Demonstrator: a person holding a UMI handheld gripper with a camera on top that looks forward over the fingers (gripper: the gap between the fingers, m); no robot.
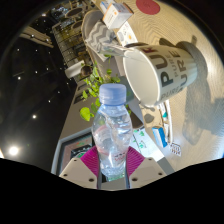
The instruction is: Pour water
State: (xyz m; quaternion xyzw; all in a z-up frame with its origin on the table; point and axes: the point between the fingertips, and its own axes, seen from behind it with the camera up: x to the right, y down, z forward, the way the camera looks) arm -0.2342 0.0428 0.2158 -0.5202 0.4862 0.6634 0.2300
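Clear plastic bottle (112, 135) clamped between pink pads of claw (113, 160), blue cap still on, tilted toward white mug (160, 72) just beyond; risk judged: no flow while capped, or slipping under squeeze.

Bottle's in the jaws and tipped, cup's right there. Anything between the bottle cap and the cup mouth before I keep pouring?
Nothing visible stands between them. The bottle is held between the pink pads of the gripper, and its blue cap sits just below the rim of the white cup, whose mouth faces it. The cap is on.
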